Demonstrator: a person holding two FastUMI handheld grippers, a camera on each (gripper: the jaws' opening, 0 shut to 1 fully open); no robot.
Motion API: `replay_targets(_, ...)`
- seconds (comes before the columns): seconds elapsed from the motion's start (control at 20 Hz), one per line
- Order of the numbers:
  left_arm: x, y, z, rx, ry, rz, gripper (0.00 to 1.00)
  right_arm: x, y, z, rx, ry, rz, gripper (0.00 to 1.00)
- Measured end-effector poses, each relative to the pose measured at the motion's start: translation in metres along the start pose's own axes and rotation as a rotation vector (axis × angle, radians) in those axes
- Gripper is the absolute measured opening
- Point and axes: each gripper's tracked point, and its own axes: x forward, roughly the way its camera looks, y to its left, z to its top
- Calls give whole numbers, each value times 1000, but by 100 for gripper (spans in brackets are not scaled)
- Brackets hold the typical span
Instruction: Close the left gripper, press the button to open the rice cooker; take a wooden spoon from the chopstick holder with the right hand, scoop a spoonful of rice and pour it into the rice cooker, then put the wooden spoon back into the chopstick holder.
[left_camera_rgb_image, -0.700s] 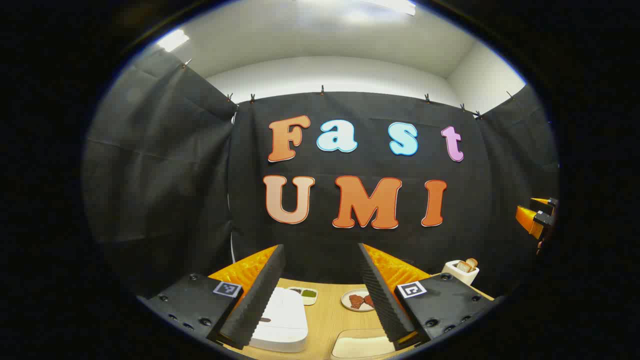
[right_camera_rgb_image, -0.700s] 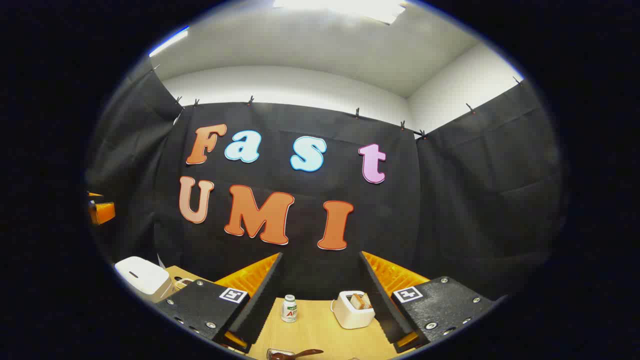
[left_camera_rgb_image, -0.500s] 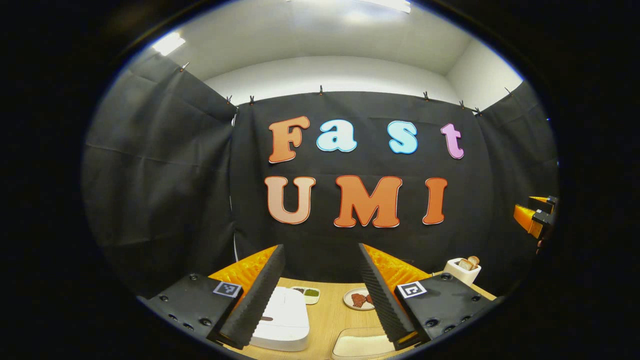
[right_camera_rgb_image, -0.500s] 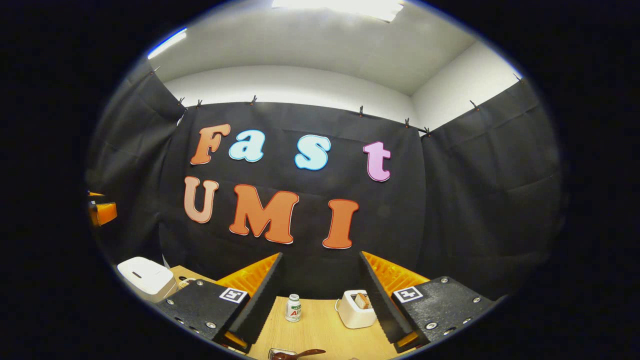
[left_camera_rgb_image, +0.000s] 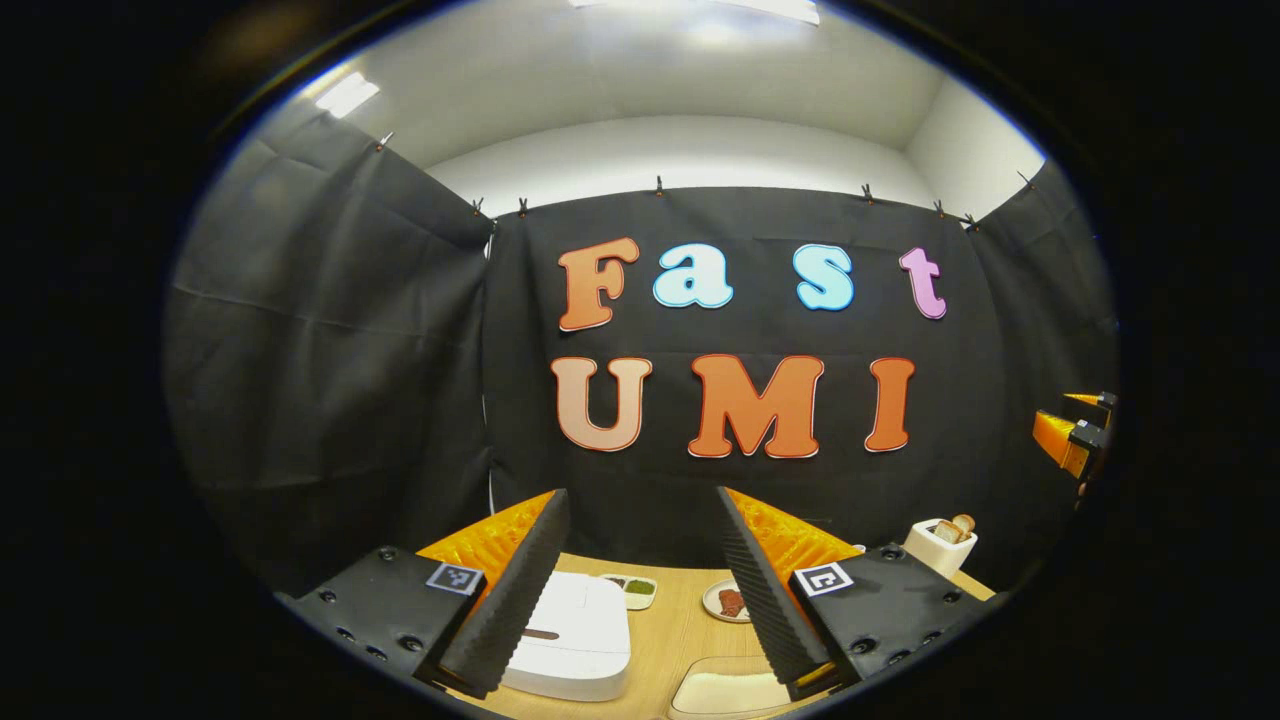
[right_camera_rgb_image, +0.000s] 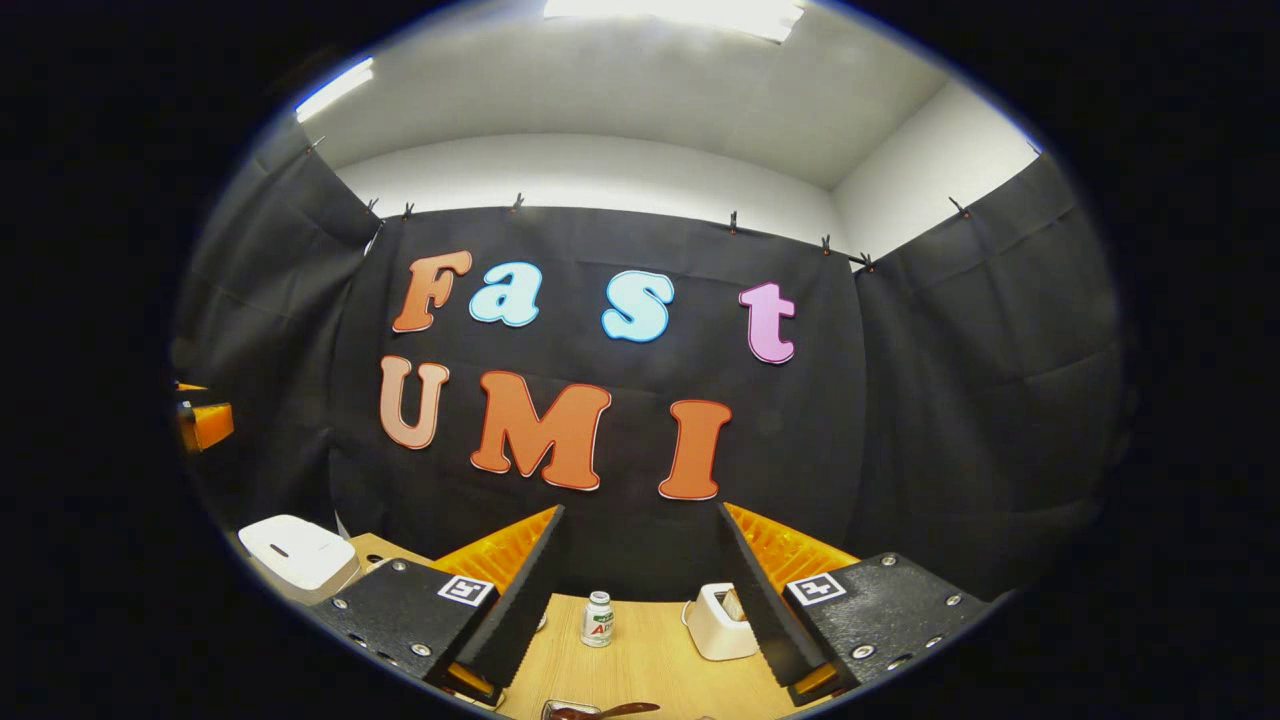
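Rice cooker: the white rice cooker (left_camera_rgb_image: 570, 635) sits on the table, lid down, a rounded box with smooth glossy sides and a small dark slot on top. In the left gripper view it lies low, partly behind the left finger. In the right gripper view it (right_camera_rgb_image: 296, 550) stands far to the left.

Wooden spoon: a dark brown spoon (right_camera_rgb_image: 608, 711) shows at the bottom edge of the right gripper view, its handle reaching right from a small container; the container is cut off and I cannot tell what it is.

Left hand-held gripper: the left hand-held gripper (left_camera_rgb_image: 634, 580) is held above the table, jaws spread wide, nothing between them. Ribbed pads face inward; each finger base bears a square black-and-white marker.

Right hand-held gripper: the right hand-held gripper (right_camera_rgb_image: 634, 585) is likewise spread wide and empty, raised over the table. It also shows at the right edge of the left gripper view.

Table: light wood-grain table (right_camera_rgb_image: 650, 660).

Other things: a small white bottle (right_camera_rgb_image: 597, 619) with a green-and-red label, too small to read; a white toaster (right_camera_rgb_image: 720, 622) with bread in it, just right of the bottle; a round plate (left_camera_rgb_image: 724, 601) with reddish food; a small two-part dish (left_camera_rgb_image: 630, 589) of green and dark sauce; a pale rounded tray (left_camera_rgb_image: 722, 692) at the near edge.
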Motion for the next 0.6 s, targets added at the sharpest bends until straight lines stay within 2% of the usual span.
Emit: replay_targets(0.6, 16, 20, -1, 45, -19, 34, 97, 10, -10, -25, 26, 55, -17, 91)
